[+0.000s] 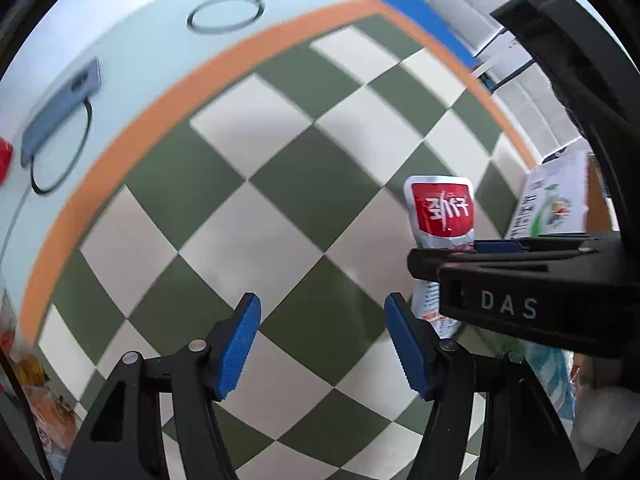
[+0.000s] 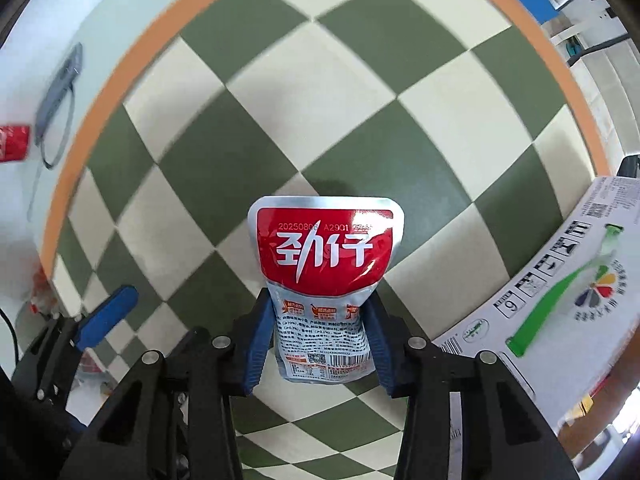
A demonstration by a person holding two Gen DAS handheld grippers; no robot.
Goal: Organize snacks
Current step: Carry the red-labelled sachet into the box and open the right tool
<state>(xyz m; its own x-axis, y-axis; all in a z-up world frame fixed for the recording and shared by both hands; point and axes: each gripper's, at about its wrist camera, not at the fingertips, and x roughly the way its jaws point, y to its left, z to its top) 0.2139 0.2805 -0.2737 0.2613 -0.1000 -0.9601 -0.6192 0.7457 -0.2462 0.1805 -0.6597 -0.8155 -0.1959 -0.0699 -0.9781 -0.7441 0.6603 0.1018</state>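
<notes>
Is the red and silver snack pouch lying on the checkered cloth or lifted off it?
Lifted. The right gripper is shut on the snack pouch, pads pressing its lower sides, with the checkered cloth visible beneath.

Place: staged test setup, room type unclear | Evidence: checked cloth (image 2: 320,92) on pale bench (image 1: 132,40); cabled phone (image 1: 60,112); printed carton (image 2: 560,292)

Black linkage arms, silver pivot screws, ribbed blue fingers (image 1: 240,350), white "DAS" lettering.
</notes>
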